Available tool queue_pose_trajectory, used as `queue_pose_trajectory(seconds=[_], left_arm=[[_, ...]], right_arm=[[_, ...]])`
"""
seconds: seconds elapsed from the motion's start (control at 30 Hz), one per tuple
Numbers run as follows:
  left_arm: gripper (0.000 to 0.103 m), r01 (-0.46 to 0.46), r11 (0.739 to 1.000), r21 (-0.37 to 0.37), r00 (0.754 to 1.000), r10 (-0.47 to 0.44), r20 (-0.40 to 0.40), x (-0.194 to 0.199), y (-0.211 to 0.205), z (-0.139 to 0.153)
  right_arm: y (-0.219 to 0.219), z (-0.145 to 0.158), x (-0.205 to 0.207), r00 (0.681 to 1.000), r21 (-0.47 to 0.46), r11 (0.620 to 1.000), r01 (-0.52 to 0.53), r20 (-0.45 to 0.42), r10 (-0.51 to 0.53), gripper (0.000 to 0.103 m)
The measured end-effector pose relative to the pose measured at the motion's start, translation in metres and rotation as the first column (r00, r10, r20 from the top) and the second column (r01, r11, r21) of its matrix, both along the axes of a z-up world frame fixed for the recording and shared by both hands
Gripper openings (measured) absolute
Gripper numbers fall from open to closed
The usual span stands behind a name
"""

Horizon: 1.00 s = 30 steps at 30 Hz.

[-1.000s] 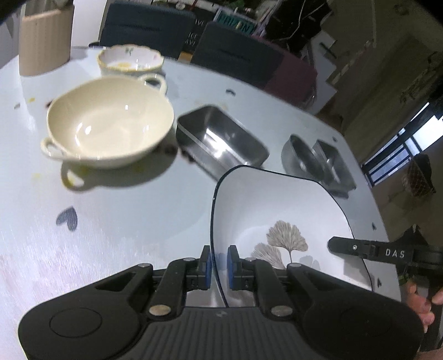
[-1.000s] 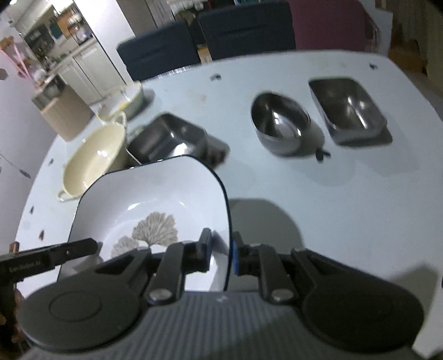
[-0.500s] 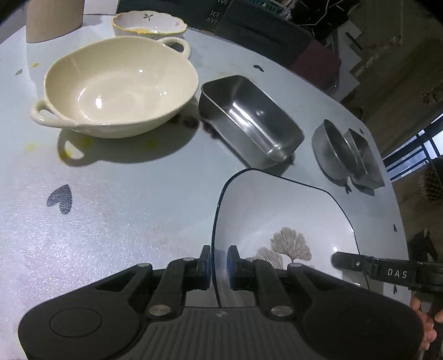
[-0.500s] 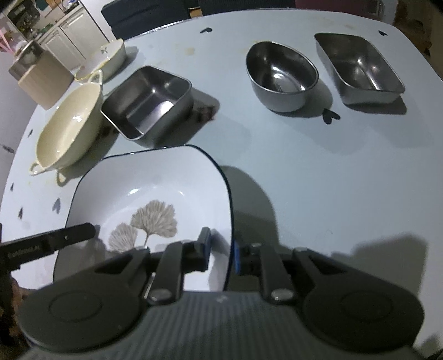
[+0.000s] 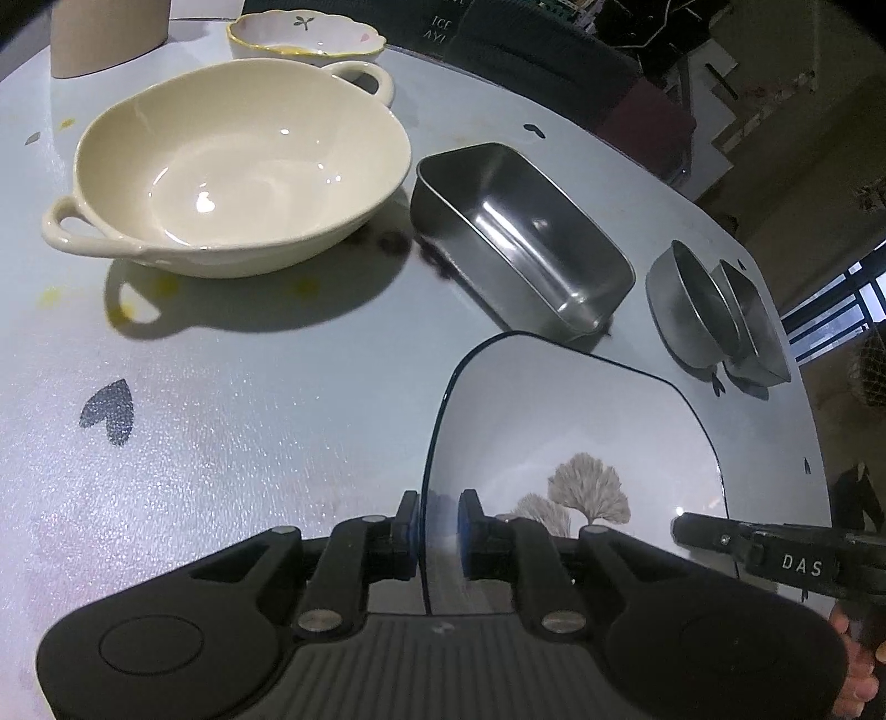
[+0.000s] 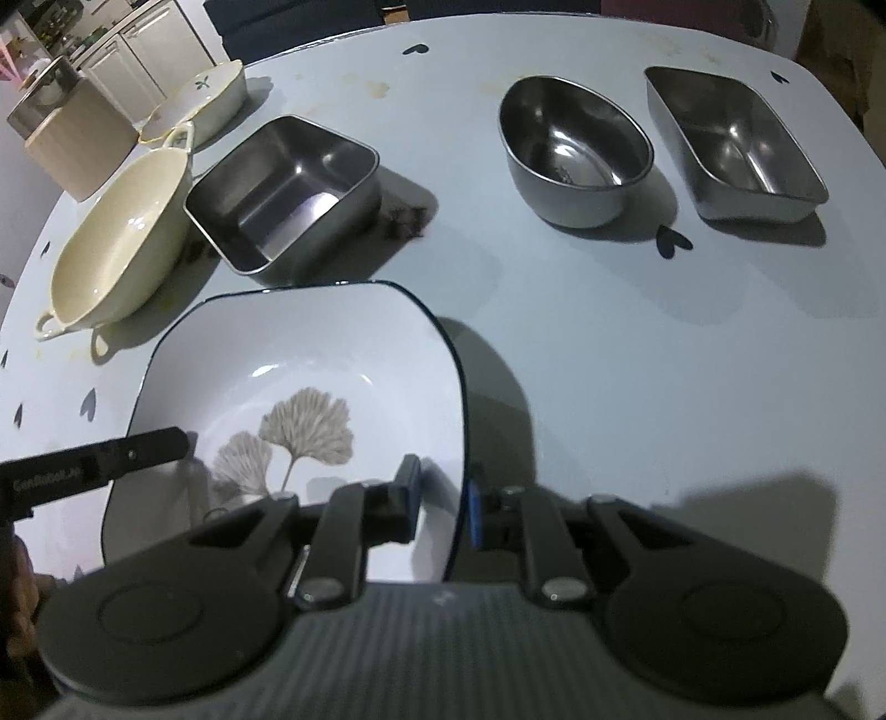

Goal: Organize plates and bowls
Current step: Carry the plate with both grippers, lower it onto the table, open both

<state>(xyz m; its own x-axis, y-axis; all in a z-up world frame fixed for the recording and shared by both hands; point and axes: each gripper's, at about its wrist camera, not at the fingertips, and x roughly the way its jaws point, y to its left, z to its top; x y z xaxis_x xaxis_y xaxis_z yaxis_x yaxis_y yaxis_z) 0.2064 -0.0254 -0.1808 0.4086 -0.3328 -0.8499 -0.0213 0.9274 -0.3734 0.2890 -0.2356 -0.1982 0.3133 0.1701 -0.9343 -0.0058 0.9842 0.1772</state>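
Observation:
A white square plate [image 5: 581, 421] with a dark rim and a leaf print hangs low over the pale table [image 6: 609, 360], held from both sides. My left gripper [image 5: 437, 520] grips its left rim; the jaws are opening slightly with the rim still between the pads. My right gripper [image 6: 443, 493] is shut on the plate's [image 6: 310, 360] right rim. Each view shows one finger [image 5: 720, 537] of the other gripper at the opposite rim. Whether the plate touches the table I cannot tell.
Just past the plate stand a cream two-handled bowl [image 5: 238, 171] and a square steel container [image 5: 520, 238]. An oval steel bowl [image 6: 576, 149] and a steel tray [image 6: 731, 144] sit at the far right. A small flowered dish [image 5: 304, 33] and a beige canister [image 5: 105, 33] stand at the far left edge.
Both grippers have sunk toward the table with the plate and tipped further down. The bowls and steel containers appear larger and nearer.

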Motion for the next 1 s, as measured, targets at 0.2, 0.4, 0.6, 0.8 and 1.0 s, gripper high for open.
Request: queue_pose_trajectory(seconds=[0.2, 0.4, 0.6, 0.8, 1.0], left_arm=[[0.017, -0.008, 1.000, -0.010, 1.000, 0.008, -0.016, 0.0006, 0.0017, -0.0036], [0.017, -0.001, 1.000, -0.008, 1.000, 0.001, -0.018, -0.0008, 0.0013, -0.0033], [0.015, 0.014, 1.000, -0.006, 1.000, -0.014, -0.026, -0.0032, 0.0008, -0.0031], [0.014, 0.019, 1.000, -0.004, 1.000, -0.019, -0.012, -0.0057, 0.0035, 0.0014], [0.013, 0.027, 1.000, 0.007, 1.000, -0.027, -0.003, -0.0062, 0.0035, 0.0041]], right_arm=[[0.0013, 0.0007, -0.0005, 1.000, -0.018, 1.000, -0.017, 0.005, 0.017, 0.020], [0.0039, 0.0026, -0.0024, 1.000, -0.033, 0.999, -0.027, 0.008, 0.027, 0.018], [0.0093, 0.0050, -0.0038, 0.997, -0.101, 0.993, -0.063, 0.037, 0.067, 0.015], [0.0068, 0.0072, -0.0047, 0.997, -0.103, 0.992, -0.072, 0.032, 0.076, 0.014], [0.0095, 0.0091, -0.0070, 0.996, -0.107, 0.991, -0.077, 0.026, 0.080, 0.014]])
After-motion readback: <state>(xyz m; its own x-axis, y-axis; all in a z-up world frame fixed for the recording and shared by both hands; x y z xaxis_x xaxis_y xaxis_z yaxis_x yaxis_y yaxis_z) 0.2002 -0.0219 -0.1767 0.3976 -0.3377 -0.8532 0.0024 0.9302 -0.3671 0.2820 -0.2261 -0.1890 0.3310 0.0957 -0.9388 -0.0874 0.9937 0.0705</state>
